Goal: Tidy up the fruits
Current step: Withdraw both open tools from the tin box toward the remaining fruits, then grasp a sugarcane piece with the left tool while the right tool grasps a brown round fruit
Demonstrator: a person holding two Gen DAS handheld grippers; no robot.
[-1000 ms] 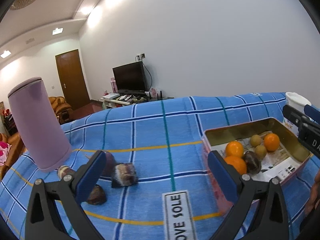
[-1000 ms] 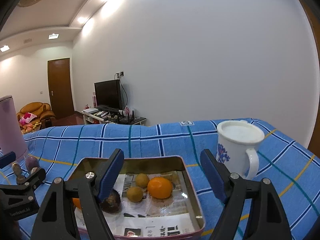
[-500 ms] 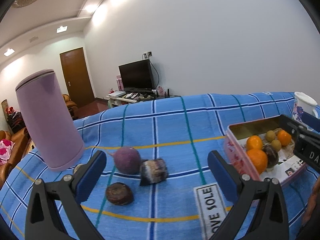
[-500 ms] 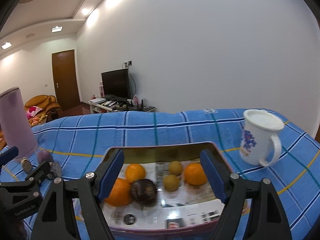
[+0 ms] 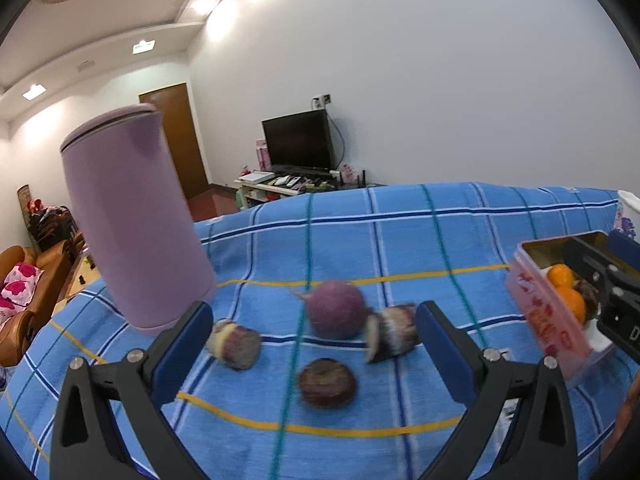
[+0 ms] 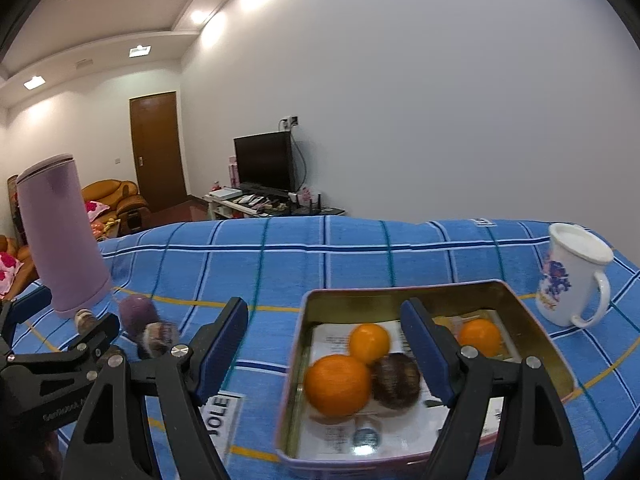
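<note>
— What's on the cloth?

— A woven blue plaid. Beside the smooth lilac flask lie 4 loose fruits: 1 round purple passion fruit, 1 wrinkled dark one, 2 blurred mottled pieces.

— And your claws?

— My left gripper gapes wide above them, touching nothing. My right gripper is spread too, empty, over the metal tin, well right of the flask; there I see 3 glossy oranges and 1 dark fruit.

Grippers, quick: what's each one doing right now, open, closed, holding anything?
Left gripper: jaws open, holding nothing, over the dark fruits on the blue checked cloth.
Right gripper: jaws open, holding nothing, at the pink rectangular tin.
</note>
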